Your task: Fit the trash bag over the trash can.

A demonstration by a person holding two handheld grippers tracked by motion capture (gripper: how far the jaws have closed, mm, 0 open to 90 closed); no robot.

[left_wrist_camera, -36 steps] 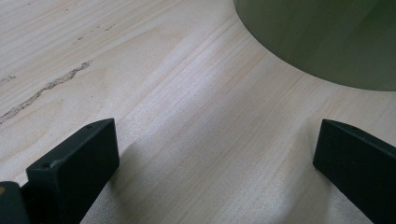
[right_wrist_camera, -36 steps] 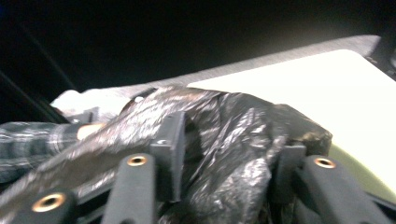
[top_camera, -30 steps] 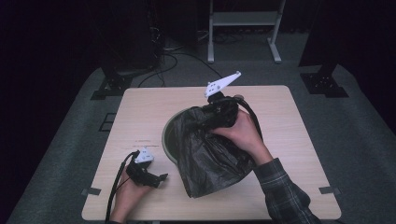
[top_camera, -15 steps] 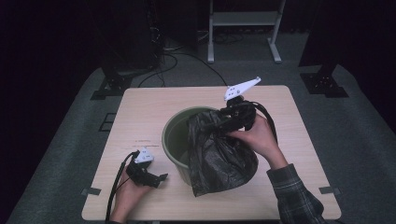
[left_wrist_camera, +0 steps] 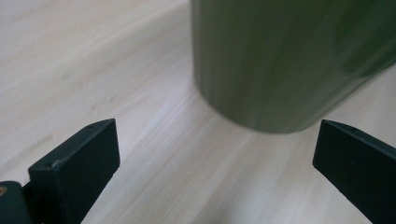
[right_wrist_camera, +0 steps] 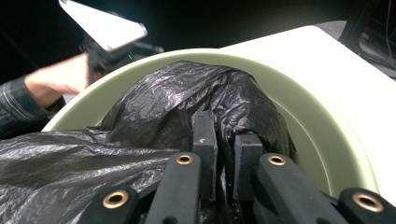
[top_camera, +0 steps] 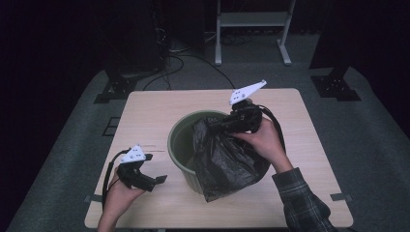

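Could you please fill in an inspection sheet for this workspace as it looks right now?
Surface: pale wooden table, bare around the work.
Job's things: green bin upright; black bag draped over its near rim and partly inside.
Clutter: nothing seen.
Grippers: right gripper has just been closing, pinching the bag; left gripper open, holding nothing, beside the bin.
Cables: one trails from each gripper; more on the floor.
Surroundings: dark room, stands behind the table.

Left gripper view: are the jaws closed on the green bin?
No, the jaws stand wide apart with only table between them, short of the green bin.
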